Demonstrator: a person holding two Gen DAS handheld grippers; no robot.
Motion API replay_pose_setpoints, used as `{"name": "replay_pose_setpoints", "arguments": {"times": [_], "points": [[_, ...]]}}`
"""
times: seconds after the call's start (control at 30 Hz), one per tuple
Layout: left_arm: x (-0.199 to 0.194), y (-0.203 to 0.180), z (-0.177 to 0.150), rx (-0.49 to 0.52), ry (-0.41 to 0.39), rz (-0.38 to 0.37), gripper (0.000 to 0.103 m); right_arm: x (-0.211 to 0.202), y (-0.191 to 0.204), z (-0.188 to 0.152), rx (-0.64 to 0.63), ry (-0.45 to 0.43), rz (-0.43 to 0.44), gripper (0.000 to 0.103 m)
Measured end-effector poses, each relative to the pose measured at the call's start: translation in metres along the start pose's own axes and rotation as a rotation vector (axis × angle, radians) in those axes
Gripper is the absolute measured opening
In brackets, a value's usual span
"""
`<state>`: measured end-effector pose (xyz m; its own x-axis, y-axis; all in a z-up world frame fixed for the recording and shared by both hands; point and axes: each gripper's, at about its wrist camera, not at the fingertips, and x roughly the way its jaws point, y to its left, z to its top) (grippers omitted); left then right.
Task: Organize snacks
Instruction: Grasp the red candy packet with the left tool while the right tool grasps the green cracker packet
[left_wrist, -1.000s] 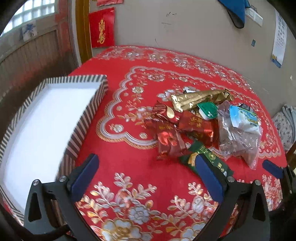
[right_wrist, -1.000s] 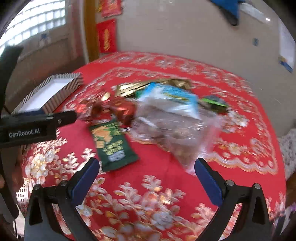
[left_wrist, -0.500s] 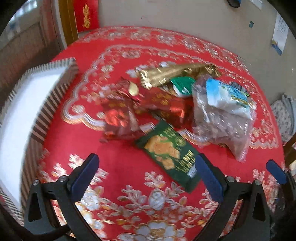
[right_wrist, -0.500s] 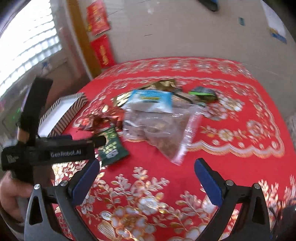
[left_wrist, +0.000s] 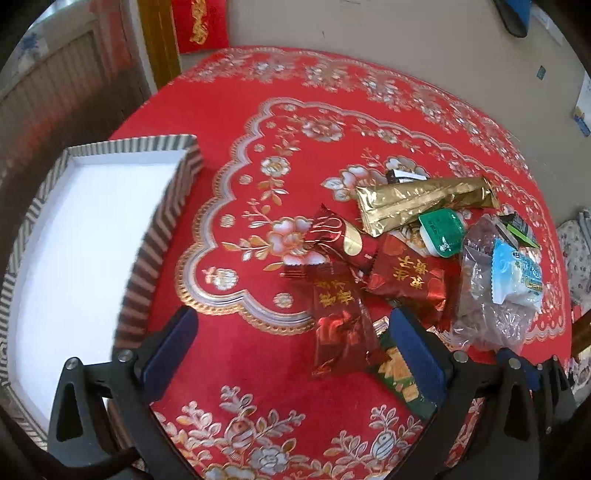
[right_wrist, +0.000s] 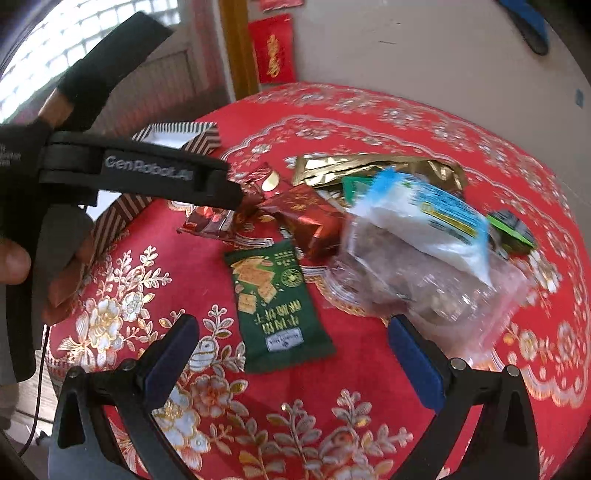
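Snacks lay in one loose pile on the red floral tablecloth (left_wrist: 236, 110), right of centre in the left wrist view. Long axes noted: gold foil pouch (left_wrist: 424, 205) ran roughly left-right at the far side of the pile; green cracker packet (right_wrist: 275, 306) lay flat nearest the grippers, long axis running near-to-far with a slight tilt, its print upside down from the right wrist camera.

Count: two red foil packets with gold Chinese characters, near one (left_wrist: 338, 325) and one beside it (left_wrist: 406, 280); one smaller red-and-gold wrapper (left_wrist: 340, 232); one gold pouch; one green-lidded cup (left_wrist: 441, 230); one clear bag (left_wrist: 491, 310) of dark contents with one blue-and-white packet (left_wrist: 517, 275) lying on top; one dark packet with a green stripe (right_wrist: 511, 230) at the far right. Characters on the packets could not be read with confidence.

One striped tray (left_wrist: 159, 236) with a white floor sat at the left table edge, well apart from the pile.

Left gripper (left_wrist: 295, 354) was spread wide, holding nothing, above the near red packet. Its body read "GenRobot.AI" in the right wrist view. Right gripper (right_wrist: 291, 362) was likewise spread wide and empty, above the green packet's near end.
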<state>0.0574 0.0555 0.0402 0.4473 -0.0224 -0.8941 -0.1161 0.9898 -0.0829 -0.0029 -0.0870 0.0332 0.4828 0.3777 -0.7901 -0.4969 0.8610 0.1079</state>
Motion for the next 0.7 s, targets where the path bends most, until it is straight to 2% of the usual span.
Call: {"name": "replay_pose_setpoints", "arguments": {"times": [0.27,0.57,0.63,0.7], "points": [[0.021,-0.005,0.007,-0.01,0.034,-0.026,0.103,0.02,-0.004,0.011,-0.011,0.026,0.008,0.099],[0.033,-0.002,0.015,-0.033,0.044,-0.039,0.102,0.025,-0.002,0.013,-0.027,0.039,0.007,0.087],[0.032,0.0,0.014,-0.036,0.047,-0.054,0.096,0.027,0.0,0.015,-0.035,0.042,0.004,0.086],[0.031,0.002,0.012,-0.031,0.051,-0.064,0.094,0.027,0.003,0.015,-0.05,0.048,-0.002,0.086]]}}
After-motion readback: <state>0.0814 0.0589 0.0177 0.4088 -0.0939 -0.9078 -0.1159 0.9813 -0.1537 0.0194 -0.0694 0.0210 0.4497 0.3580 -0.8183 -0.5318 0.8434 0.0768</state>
